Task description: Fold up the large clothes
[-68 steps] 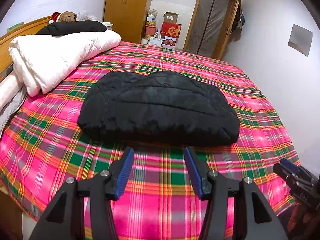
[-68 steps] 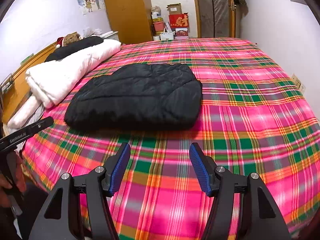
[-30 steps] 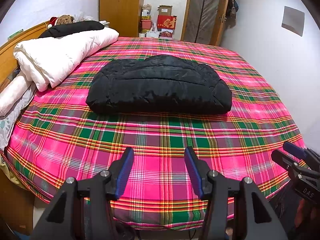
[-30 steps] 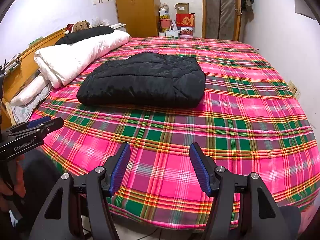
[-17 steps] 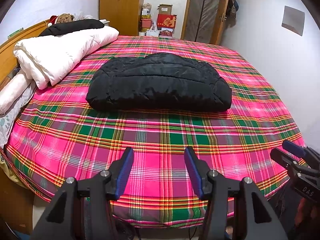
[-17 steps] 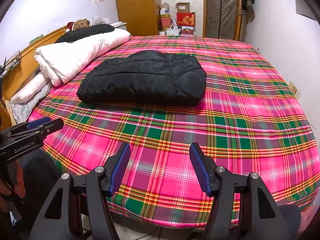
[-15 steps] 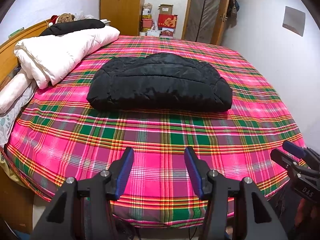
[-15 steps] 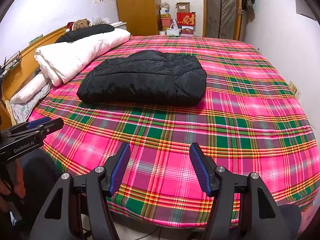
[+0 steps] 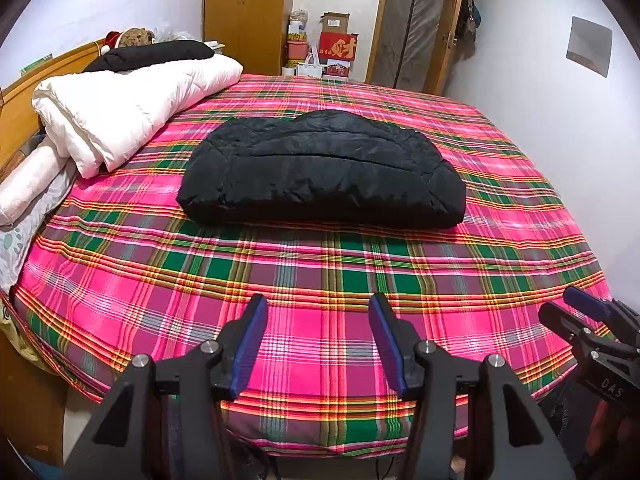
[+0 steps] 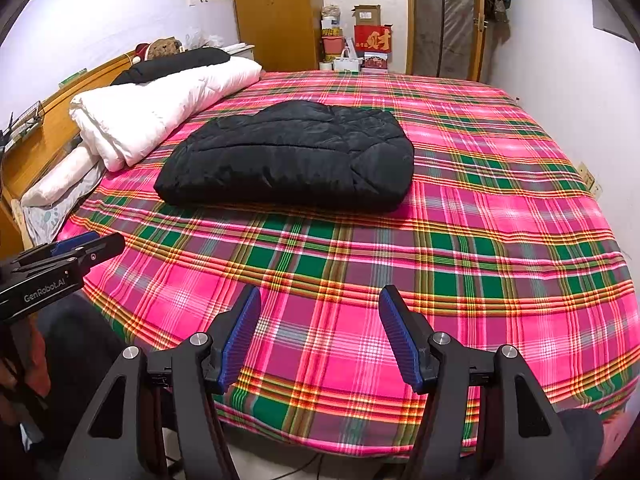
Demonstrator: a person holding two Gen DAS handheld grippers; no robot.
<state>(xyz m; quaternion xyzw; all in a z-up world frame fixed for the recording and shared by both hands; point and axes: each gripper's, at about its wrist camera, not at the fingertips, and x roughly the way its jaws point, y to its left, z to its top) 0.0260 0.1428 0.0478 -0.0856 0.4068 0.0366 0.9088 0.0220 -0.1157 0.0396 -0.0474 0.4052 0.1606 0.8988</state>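
Black padded jacket (image 9: 320, 172) is lying folded into a thick rectangular bundle on the plaid bedsheet (image 9: 320, 280), around the middle of the bed, at 12 o'clock from both cameras. Folded edge is facing the foot of the bed; a rounded hump is showing along the far side.

Left gripper (image 9: 318, 340) is hovering at the foot edge of the mattress, jaws spread wide, holding nothing. Right gripper (image 10: 320, 332) is hovering likewise, jaws parted and empty, with the jacket at about 11 o'clock from it. Both are sitting well apart from the garment.

White duvet (image 9: 120, 116) is lying rolled at 10 o'clock by the wooden headboard (image 9: 24, 92), with a black pillow (image 9: 152, 54) on top of it. Neither is touching the jacket.

Judgement: folding is looking essentially finished and the person seems to be standing back to check it. To close the step well, the bundle's far hump is wanting a flat press with both grippers so trapped air is leaving the padding. Puffy fill is likely to spring open, so any touch-up should be coming down from above, not dragging sideways across the sheet.
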